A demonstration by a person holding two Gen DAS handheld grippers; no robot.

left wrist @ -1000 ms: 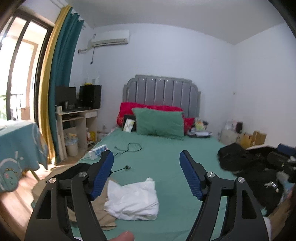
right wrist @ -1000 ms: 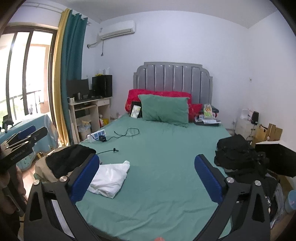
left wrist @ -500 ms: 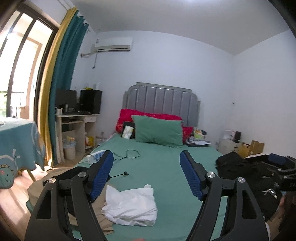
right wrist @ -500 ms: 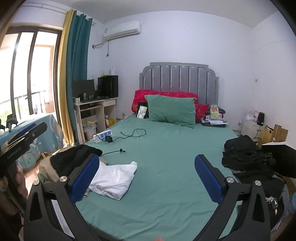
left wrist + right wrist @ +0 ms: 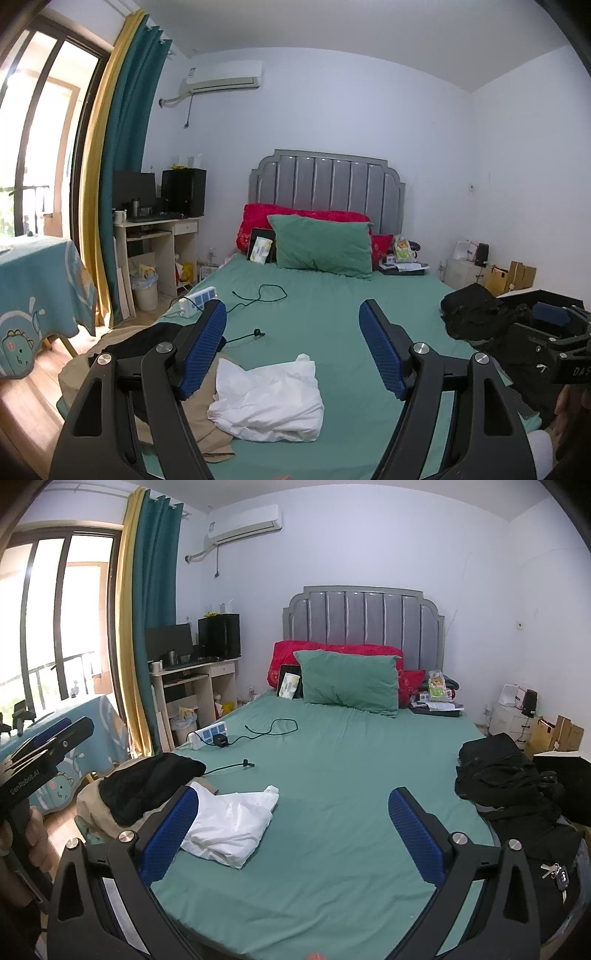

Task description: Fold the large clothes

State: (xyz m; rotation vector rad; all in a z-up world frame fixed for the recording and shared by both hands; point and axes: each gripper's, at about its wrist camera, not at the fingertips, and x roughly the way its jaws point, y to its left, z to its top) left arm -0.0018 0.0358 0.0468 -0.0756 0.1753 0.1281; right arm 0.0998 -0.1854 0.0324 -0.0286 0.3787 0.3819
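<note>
Left wrist: white garment (image 5: 266, 400) (crumpled) on bed (image 5: 332, 314).

Matt green cloth sheet (image 5: 332, 775) over the bed, lightly creased. White garment (image 5: 269, 398), thin crumpled cloth, soft and dull. Black garment pile (image 5: 506, 782), matt heavy fabric. Headboard (image 5: 364, 618), grey padded panels with a faint leathery sheen. Green pillow (image 5: 323, 245), matt cloth; red pillow (image 5: 258, 219) behind, patterned cloth. Left gripper (image 5: 291, 350): matt black plastic frame, shiny metal screws, blue fingers (image 5: 205, 349) with rough dimpled texture. Right gripper (image 5: 291, 834), same finish. Floor (image 5: 22, 398), glossy wood. Air conditioner (image 5: 243, 520), smooth white plastic. Cable (image 5: 273, 731), black, smooth.
</note>
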